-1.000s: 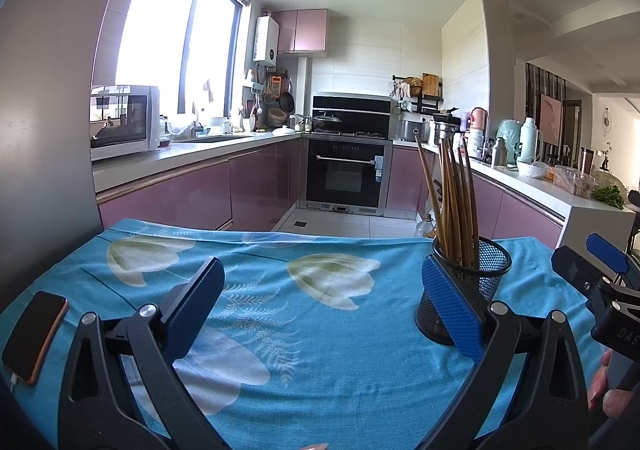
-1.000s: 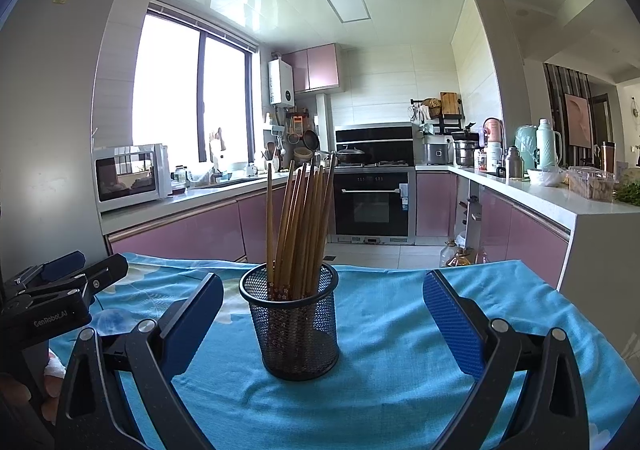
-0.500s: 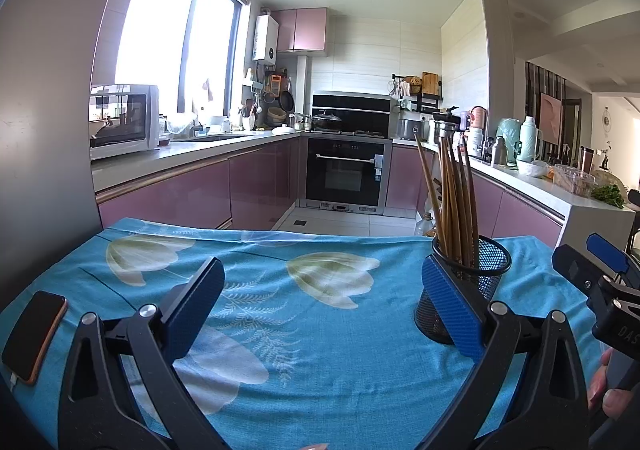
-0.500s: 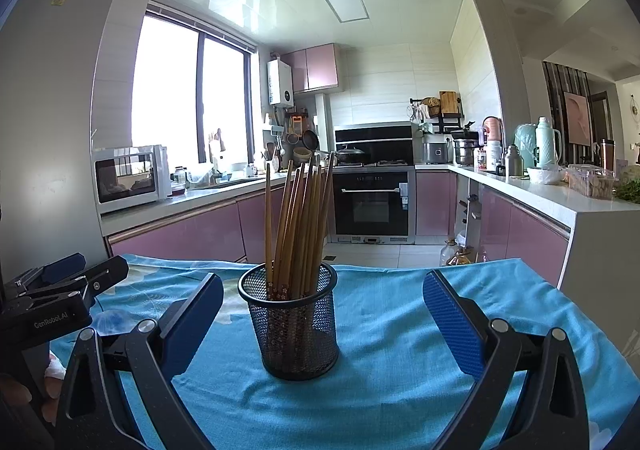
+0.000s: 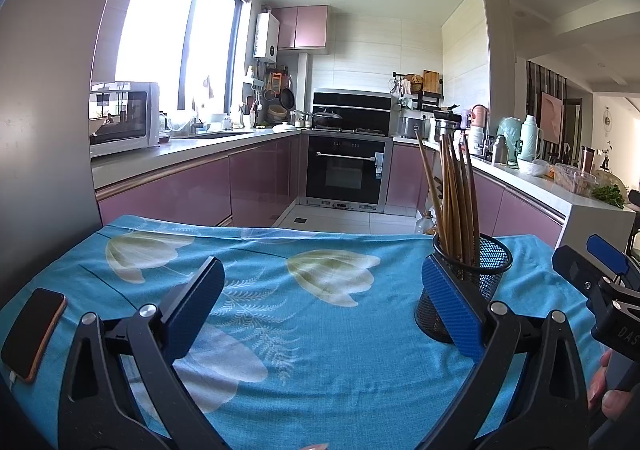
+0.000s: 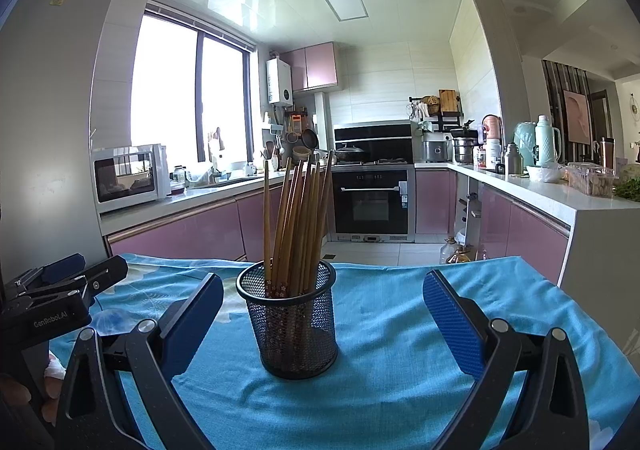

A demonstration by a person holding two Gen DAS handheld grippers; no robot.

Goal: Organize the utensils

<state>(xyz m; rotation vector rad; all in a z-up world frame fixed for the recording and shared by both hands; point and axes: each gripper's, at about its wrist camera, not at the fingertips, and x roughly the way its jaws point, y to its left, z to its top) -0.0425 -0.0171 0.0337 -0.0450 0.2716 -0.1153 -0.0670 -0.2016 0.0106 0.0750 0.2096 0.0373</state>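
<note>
— While the left gripper (image 5: 320, 314) hangs over the blue flowered cloth (image 5: 320, 370), what lies at the far left?

— A phone (image 5: 34, 332) in an orange case, flat on the cloth, well apart from the left blue pad. The jaws stand wide with nothing between them but printed fabric.

— And further right?

— The black mesh holder (image 6: 294, 324) stands upright on the cloth, just behind the left gripper's right pad in the left wrist view. A bundle of wooden chopsticks (image 6: 300, 226) sits in it, tips down, leaning slightly and fanned at the top.

— Where is the right gripper (image 6: 323, 326)?

— Its jaws are also spread wide. In its own view the holder appears between the pads, nearer the left one, touching neither.

— Anything past that?

— At the right edge of the left wrist view, fingers (image 5: 600, 390) wrap the right gripper's handle. Behind everything runs a kitchen with pink cabinets (image 6: 192, 230) and a black oven (image 6: 372, 201).
</note>
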